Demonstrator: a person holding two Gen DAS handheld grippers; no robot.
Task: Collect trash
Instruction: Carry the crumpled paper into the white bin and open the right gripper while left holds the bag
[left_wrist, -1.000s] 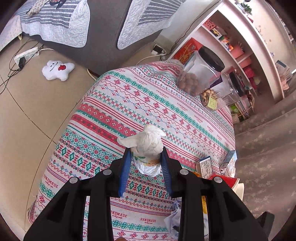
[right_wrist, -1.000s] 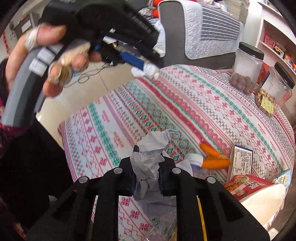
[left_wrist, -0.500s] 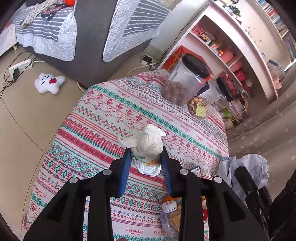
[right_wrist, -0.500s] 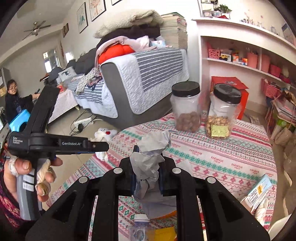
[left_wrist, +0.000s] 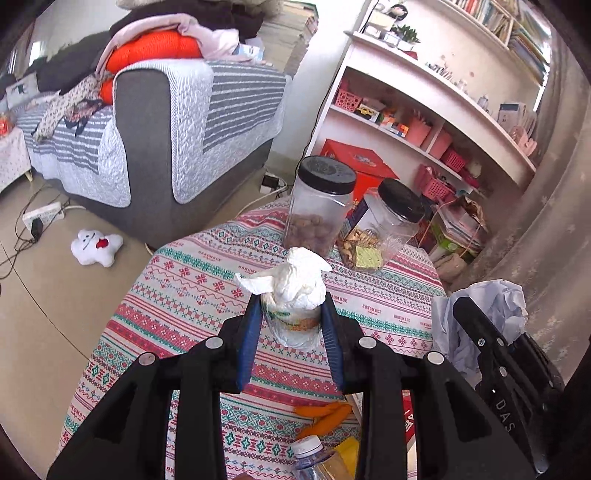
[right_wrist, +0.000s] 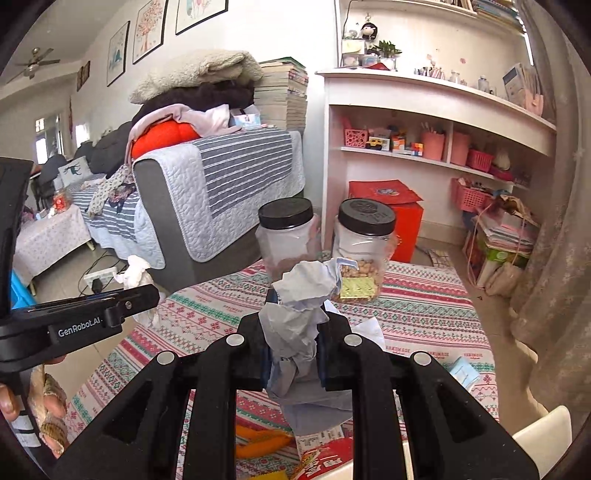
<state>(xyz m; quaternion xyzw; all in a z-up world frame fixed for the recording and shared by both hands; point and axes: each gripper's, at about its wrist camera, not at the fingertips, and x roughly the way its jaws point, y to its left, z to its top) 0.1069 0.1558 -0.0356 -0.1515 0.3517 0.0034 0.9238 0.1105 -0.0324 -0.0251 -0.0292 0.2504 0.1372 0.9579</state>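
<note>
Trash sits in both tools at once. White crumpled tissue wad (left_wrist: 295, 291) is clamped between the blue pads of the left gripper (left_wrist: 290, 317), bulging up past the fingertips, with a printed band showing low between the jaws. Pale blue-grey crumpled paper (right_wrist: 299, 321) is pinched tight in the right gripper (right_wrist: 293, 332), whose jaws are pressed nearly together on it; loose ends spill above and below the pads.

Under the left gripper's arms, near the bottom of its view, lie a clear plastic bottle (left_wrist: 317, 458) with a white cap and orange peel pieces (left_wrist: 325, 415) on the patterned tablecloth (left_wrist: 192, 295). Off to that tool's right, the right gripper shows side-on with its paper. Below the right gripper's fingers lies a red printed packet (right_wrist: 325, 458), and to its left a bandaged hand (right_wrist: 44, 402) grips the handle of the left tool.

Ahead of both tools, past the held scraps, two clear jars with black lids stand side by side on the cloth: the nut jar (left_wrist: 317, 210) and the snack jar (left_wrist: 384, 229), the latter bearing a yellow label.

Beyond the table edge, a white plush toy (left_wrist: 96, 247) lies on the floor to the left, before a grey sofa (left_wrist: 155, 147) with a striped quilt. Far right stands a white shelf unit (left_wrist: 424, 122)
</note>
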